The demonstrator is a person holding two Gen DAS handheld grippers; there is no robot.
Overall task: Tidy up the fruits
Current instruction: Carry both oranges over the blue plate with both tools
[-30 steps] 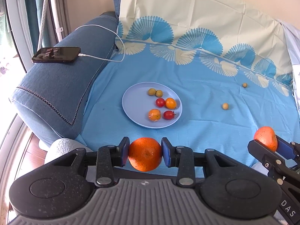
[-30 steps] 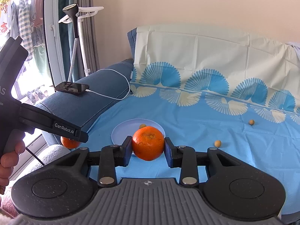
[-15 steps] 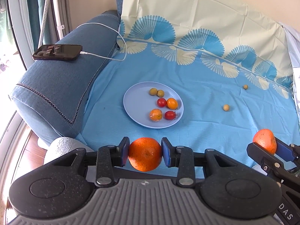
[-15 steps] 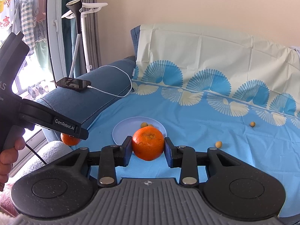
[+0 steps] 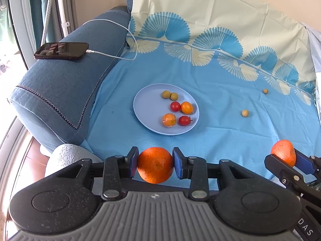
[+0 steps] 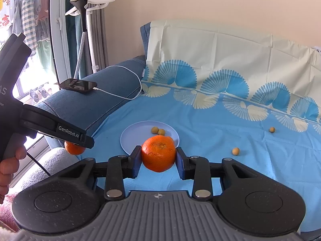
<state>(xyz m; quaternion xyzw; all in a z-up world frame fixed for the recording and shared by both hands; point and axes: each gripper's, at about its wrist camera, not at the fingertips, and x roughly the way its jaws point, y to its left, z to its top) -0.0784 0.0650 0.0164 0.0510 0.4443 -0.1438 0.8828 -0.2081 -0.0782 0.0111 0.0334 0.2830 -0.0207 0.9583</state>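
My left gripper [image 5: 155, 164] is shut on an orange [image 5: 155, 165], held above the near edge of the blue sheet. My right gripper [image 6: 158, 157] is shut on a second orange [image 6: 158, 153]; that orange [image 5: 283, 155] also shows at the right of the left wrist view. Farther back a pale blue plate [image 5: 148, 108] carries two red cherry tomatoes, two small orange fruits and two yellow-green ones. Two small yellow fruits [image 5: 245, 113] [image 5: 265, 91] lie loose on the sheet to the plate's right. The right wrist view shows the plate [image 6: 134, 136] partly hidden behind its orange.
A blue sofa armrest [image 5: 66, 80] rises at the left with a phone [image 5: 61, 50] on a white charging cable [image 5: 112, 38]. A patterned cloth covers the backrest [image 5: 210, 20]. A garment steamer stand [image 6: 84, 30] is by the window. A hand [image 6: 10, 164] grips the left gripper's handle.
The view from both grippers has shifted slightly; the plate sits a little nearer the picture's centre. Both oranges stay clamped between the pads.
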